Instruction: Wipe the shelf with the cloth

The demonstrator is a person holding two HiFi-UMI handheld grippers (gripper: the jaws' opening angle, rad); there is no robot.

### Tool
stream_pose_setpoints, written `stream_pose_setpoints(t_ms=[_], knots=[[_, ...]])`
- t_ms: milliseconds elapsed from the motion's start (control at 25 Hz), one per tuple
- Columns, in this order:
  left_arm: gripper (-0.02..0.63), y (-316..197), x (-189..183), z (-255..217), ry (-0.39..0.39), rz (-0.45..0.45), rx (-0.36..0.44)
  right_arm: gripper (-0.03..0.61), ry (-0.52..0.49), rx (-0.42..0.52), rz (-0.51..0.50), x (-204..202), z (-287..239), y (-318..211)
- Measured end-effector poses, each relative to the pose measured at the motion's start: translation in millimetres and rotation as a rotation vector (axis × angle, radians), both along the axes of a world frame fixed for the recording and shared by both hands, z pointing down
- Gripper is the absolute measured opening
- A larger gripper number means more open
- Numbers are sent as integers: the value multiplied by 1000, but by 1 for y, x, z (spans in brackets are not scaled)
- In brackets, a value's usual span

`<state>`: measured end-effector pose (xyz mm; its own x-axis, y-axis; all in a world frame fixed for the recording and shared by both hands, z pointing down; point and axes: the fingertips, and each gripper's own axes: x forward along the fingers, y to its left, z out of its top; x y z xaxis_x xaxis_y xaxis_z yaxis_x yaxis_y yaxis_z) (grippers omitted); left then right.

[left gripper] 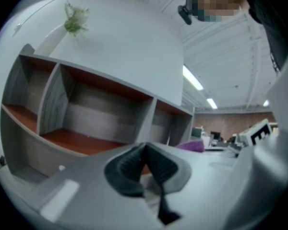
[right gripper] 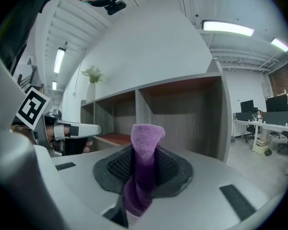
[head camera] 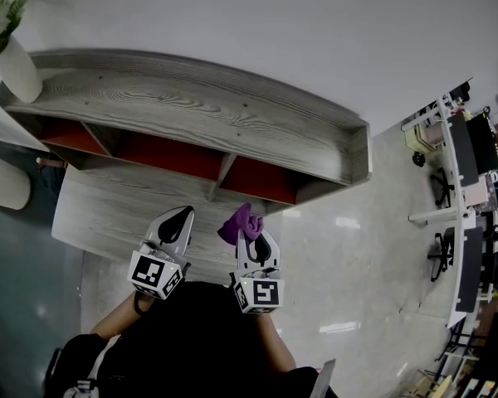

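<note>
A grey wood-grain shelf unit (head camera: pixel 232 118) with red-brown compartment floors stands against the white wall; its open compartments (left gripper: pixel 86 123) face me. My right gripper (head camera: pixel 255 240) is shut on a purple cloth (head camera: pixel 236 223), which sticks up between its jaws (right gripper: pixel 145 152) in front of the right compartment (right gripper: pixel 182 119). My left gripper (head camera: pixel 176 226) hovers beside it, to the left, over the lower grey ledge (head camera: pixel 100 214). Its jaws are pressed together with nothing between them (left gripper: pixel 145 164). The purple cloth (left gripper: pixel 192 146) also shows at the right of the left gripper view.
A white vase with a green plant (head camera: pixel 12 56) stands on the shelf's top at the far left. A white rounded object (head camera: pixel 2 181) sits lower left. Desks and office chairs (head camera: pixel 456 214) fill the room to the right, across a glossy floor (head camera: pixel 349 280).
</note>
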<state>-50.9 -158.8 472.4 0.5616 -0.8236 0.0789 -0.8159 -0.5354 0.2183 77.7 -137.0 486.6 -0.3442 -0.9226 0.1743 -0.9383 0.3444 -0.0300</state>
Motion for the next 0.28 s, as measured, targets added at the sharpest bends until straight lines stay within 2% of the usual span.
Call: stream_pose_setpoints(t_ms=[280], knots=[[5, -3, 5, 0, 0, 6, 0, 75, -3, -3, -15, 0, 0, -3]])
